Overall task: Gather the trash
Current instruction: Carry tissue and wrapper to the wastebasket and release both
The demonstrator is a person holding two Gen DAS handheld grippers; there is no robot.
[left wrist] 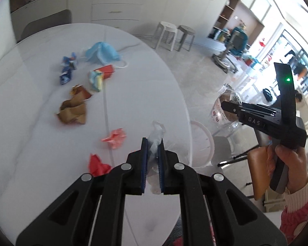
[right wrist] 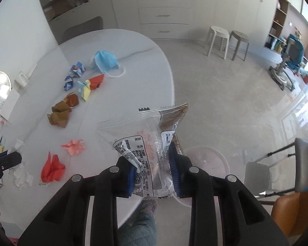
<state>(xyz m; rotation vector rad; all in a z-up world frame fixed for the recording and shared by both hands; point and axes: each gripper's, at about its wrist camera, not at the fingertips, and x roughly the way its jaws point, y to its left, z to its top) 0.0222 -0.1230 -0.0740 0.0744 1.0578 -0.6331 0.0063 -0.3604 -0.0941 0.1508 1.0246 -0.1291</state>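
Trash lies scattered over the white oval table [right wrist: 133, 47] while we hold a gripper in each hand above its near edge. Our left gripper [left wrist: 153, 160] is clenched on a small scrap of thin clear plastic film [left wrist: 156, 137], which pokes up between the blue pads. Our right gripper [right wrist: 154, 170] grasps a clear snack wrapper [right wrist: 149, 139] printed with black text; the wrapper stands up out of the jaws, lifted off the table, with its upper end over the table's edge and the floor beyond. In the left wrist view we see that same right gripper [left wrist: 228, 105] from the side, our hand [left wrist: 285, 164] around its handle, the wrapper [left wrist: 225, 106] at its tip.

On the table remain a blue face mask [right wrist: 105, 60] with its white ear loops, two crumpled blue-and-white wrappers [right wrist: 75, 75] just beside it, a red and yellow packet [right wrist: 91, 85], brown crumpled wrappers [right wrist: 61, 112], a pink crumpled piece [right wrist: 75, 146], a red crumpled piece [right wrist: 51, 169] and some white paper scraps [right wrist: 22, 178] near the left edge. Below the table's edge, on the floor, stands a pale pink round bin [right wrist: 215, 157], just beyond the right gripper's jaws. Two stools [right wrist: 228, 41] stand well apart by the cabinets
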